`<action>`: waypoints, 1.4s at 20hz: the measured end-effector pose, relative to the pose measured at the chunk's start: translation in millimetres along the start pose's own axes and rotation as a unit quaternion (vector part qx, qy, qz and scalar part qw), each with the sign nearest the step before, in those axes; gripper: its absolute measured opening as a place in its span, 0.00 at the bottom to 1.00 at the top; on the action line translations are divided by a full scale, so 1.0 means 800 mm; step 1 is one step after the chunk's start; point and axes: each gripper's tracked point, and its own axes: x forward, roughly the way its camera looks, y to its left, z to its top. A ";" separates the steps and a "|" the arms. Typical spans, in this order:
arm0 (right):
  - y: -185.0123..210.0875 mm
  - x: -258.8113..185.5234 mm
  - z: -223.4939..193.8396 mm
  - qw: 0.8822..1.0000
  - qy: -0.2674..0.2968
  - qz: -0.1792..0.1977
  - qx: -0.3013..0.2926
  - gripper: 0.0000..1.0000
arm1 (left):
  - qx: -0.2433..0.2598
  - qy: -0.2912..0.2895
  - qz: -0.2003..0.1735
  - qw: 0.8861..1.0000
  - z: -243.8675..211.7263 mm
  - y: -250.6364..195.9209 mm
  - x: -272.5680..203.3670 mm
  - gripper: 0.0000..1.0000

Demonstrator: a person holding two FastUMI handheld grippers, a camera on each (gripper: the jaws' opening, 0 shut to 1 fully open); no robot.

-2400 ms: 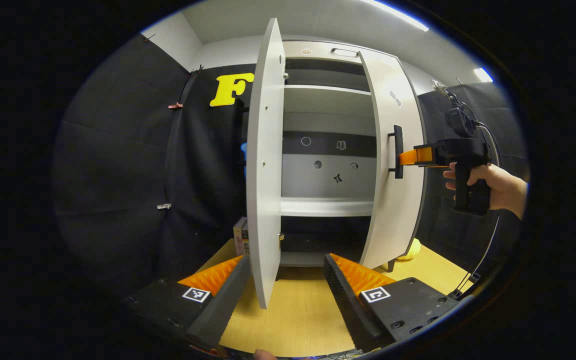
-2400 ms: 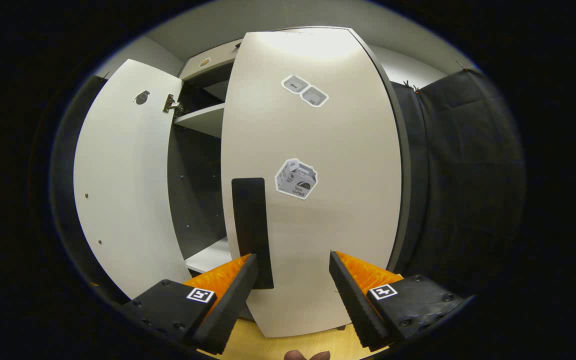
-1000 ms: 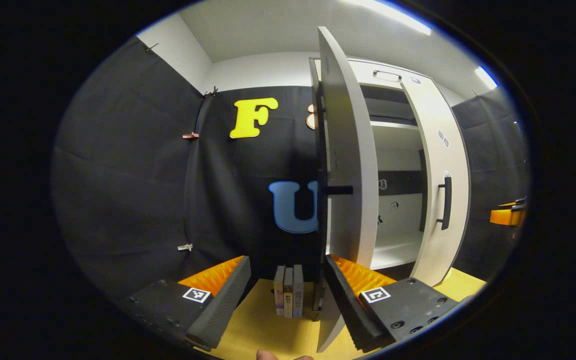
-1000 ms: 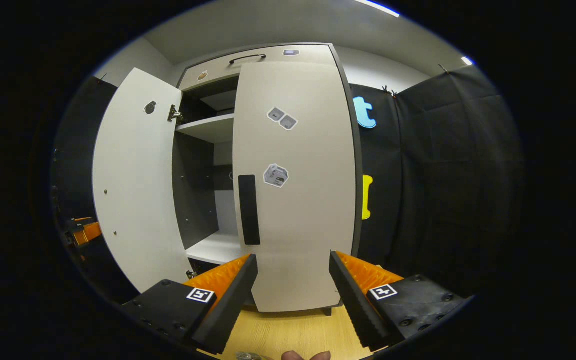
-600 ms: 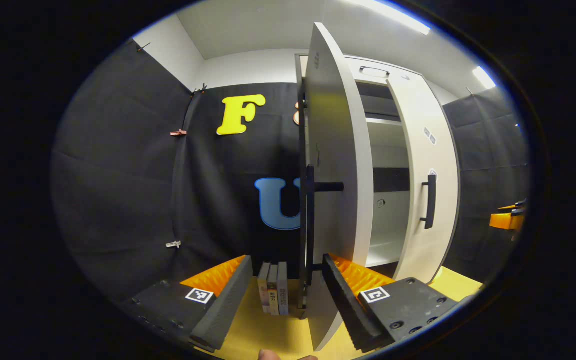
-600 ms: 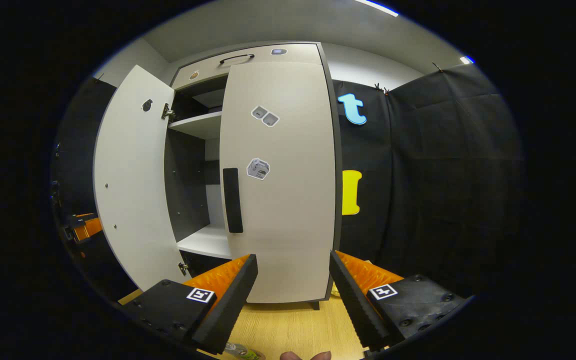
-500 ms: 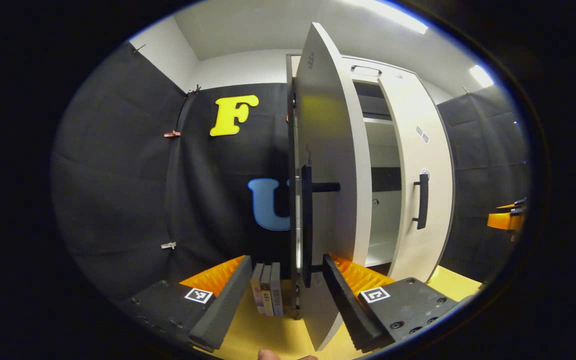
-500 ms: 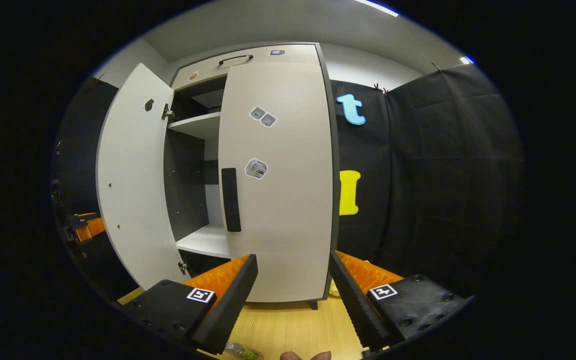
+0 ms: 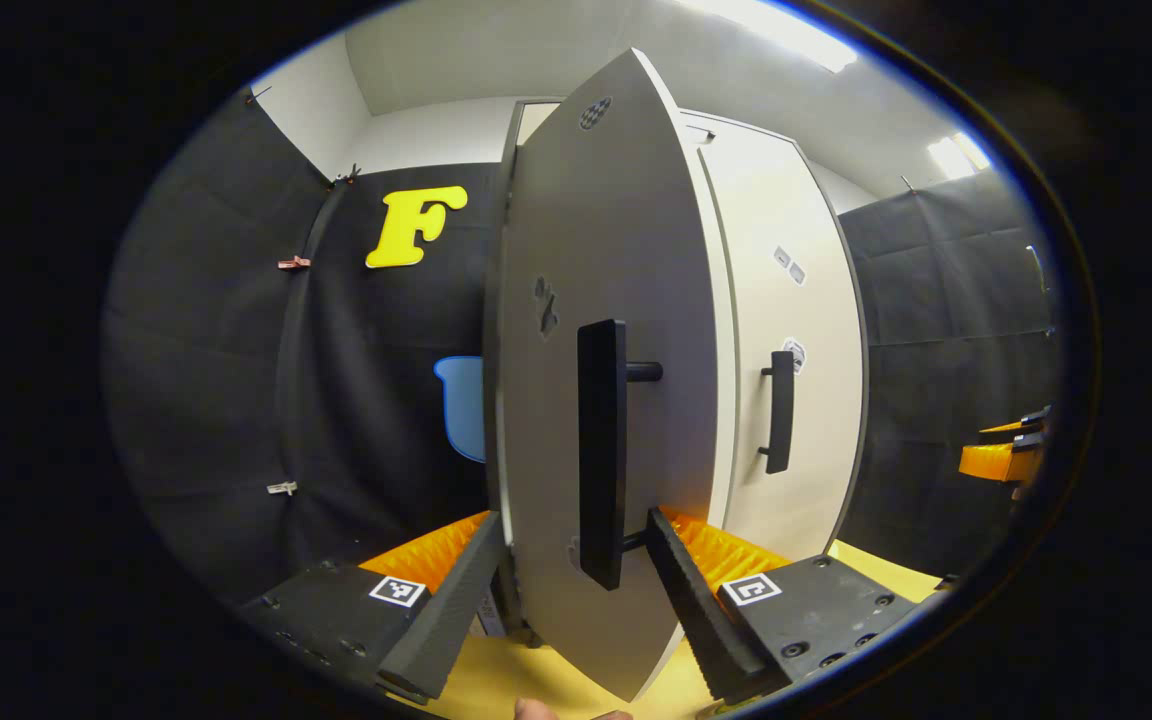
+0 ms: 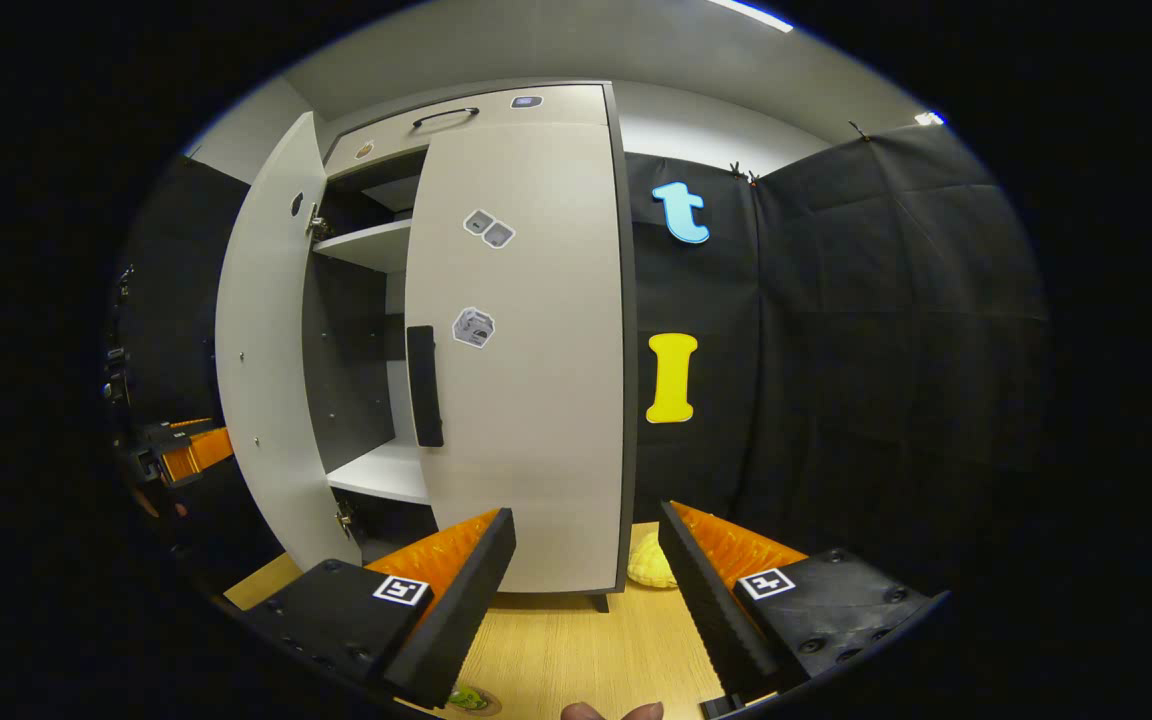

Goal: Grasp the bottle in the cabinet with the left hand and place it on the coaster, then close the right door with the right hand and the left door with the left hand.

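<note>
The cabinet's left door (image 9: 596, 300) stands partly open, its outer face turned to the left gripper view. Its black handle (image 9: 601, 450) hangs between the fingers of my left gripper (image 9: 573, 520), which is open with the door's lower part in the gap. The right door (image 10: 526, 350) lies shut against the cabinet, its handle (image 10: 424, 385) on its left edge. My right gripper (image 10: 586, 512) is open and empty, well back from that door. A small green bit (image 10: 466, 697) shows at the table's near edge; I cannot tell whether it is the bottle.
The cabinet stands on a wooden table (image 10: 586, 650). A yellow object (image 10: 651, 570) lies by the cabinet's right foot. The other gripper (image 9: 1001, 460) shows at the far right of the left gripper view, and the left gripper (image 10: 186, 452) sits behind the open door in the right gripper view.
The left door has swung toward the cabinet and my left gripper has come round to its outer face. The right door went shut and my right gripper drew back.
</note>
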 end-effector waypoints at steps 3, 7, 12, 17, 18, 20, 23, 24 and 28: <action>-0.008 0.001 0.003 1.000 -0.003 -0.004 0.002 0.96 | -0.002 0.010 -0.025 1.000 -0.012 -0.032 0.023 0.92; -0.021 0.001 0.004 1.000 -0.005 -0.012 -0.002 0.96 | -0.010 0.010 -0.041 0.999 -0.014 -0.063 0.059 0.92; -0.038 0.007 0.007 1.000 -0.009 -0.019 -0.006 0.96 | -0.012 0.006 -0.043 0.999 -0.008 -0.080 0.096 0.92; -0.045 0.015 0.005 1.000 -0.010 -0.022 -0.003 0.96 | -0.009 0.004 -0.041 0.999 -0.007 -0.091 0.124 0.94; -0.044 0.019 0.005 1.000 -0.011 -0.021 -0.003 0.96 | -0.006 0.004 -0.040 0.999 -0.005 -0.093 0.129 0.93; -0.041 0.026 0.006 1.000 -0.010 -0.018 -0.004 0.96 | -0.001 0.004 -0.039 0.999 -0.005 -0.098 0.139 0.92; -0.031 0.032 0.007 1.000 -0.011 -0.008 -0.005 0.96 | -0.003 0.007 -0.038 0.999 -0.008 -0.104 0.152 0.93; -0.027 0.033 0.008 1.000 -0.012 -0.004 -0.006 0.96 | -0.005 0.009 -0.037 0.999 -0.010 -0.105 0.156 0.93; -0.014 0.034 0.012 1.000 -0.017 0.008 -0.007 0.96 | 0.006 0.012 -0.031 0.999 -0.010 -0.107 0.161 0.93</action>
